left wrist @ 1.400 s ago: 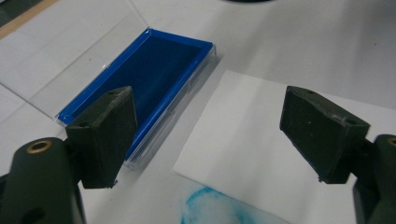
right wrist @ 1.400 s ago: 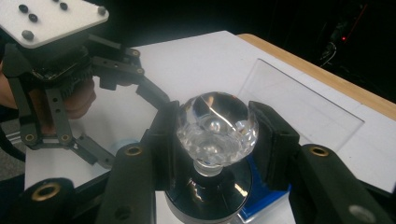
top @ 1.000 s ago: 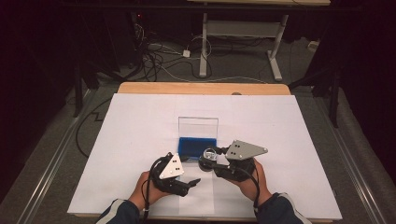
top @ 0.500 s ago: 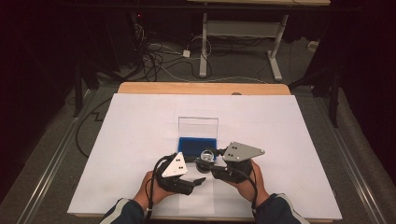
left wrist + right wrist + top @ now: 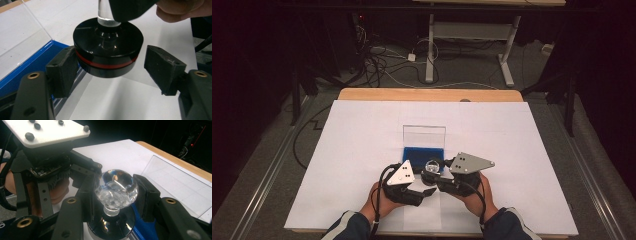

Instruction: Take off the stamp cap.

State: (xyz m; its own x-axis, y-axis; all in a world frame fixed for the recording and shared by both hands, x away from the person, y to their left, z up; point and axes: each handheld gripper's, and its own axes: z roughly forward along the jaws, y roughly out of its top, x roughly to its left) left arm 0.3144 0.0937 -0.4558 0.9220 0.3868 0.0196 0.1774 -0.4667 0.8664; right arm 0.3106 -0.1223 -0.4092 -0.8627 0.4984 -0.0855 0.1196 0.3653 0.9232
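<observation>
A clear faceted crystal ball (image 5: 116, 188) on a short stem rises from a round black base (image 5: 107, 47) with a red stripe. My right gripper (image 5: 116, 192) is shut on the ball and holds it just in front of the blue tray (image 5: 423, 151). My left gripper (image 5: 113, 67) has its jaws around the base, and they have just been closing. The left pad (image 5: 62, 70) sits against the base's rim, while the right pad (image 5: 162, 67) stands clear of it. In the high view the ball (image 5: 432, 166) lies between the two grippers near the table's front.
The blue tray's clear lid (image 5: 424, 135) stands upright behind it. White paper (image 5: 362, 135) covers the table, with a wooden edge (image 5: 427, 94) at the far side. Both hands rest close together at the front edge.
The left gripper has shifted a little toward the right gripper, and its jaws have narrowed around the black base. The right gripper has kept still with the ball.
</observation>
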